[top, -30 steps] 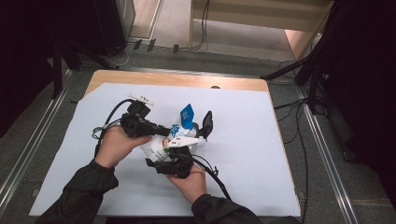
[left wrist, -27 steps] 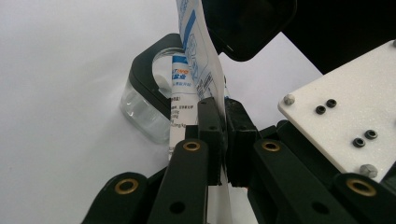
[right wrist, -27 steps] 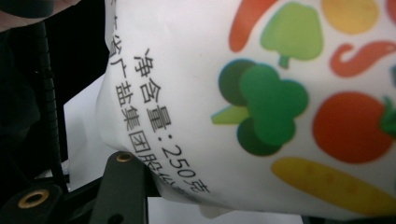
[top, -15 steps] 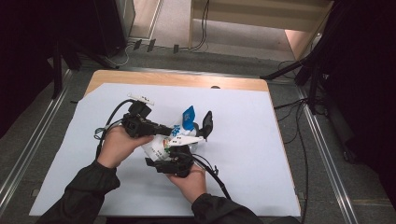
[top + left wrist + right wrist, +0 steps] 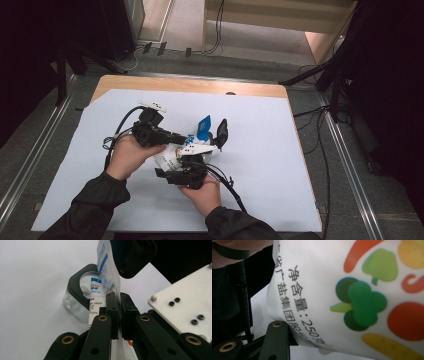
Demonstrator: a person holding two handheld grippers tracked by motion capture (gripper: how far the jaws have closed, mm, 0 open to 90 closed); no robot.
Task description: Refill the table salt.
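Nothing is seen to have moved since the earlier frames; both hands are kept in place above the counter [image 5: 280, 165]. At the left, the left hand-held gripper [image 5: 119, 312] is clamped tight on the edge of the white pouch [image 5: 172, 152]. Further right, the right hand-held gripper [image 5: 192, 161] is held half closed around the pouch's body. Beyond it, a clear jar [image 5: 75, 300] stands on the counter.
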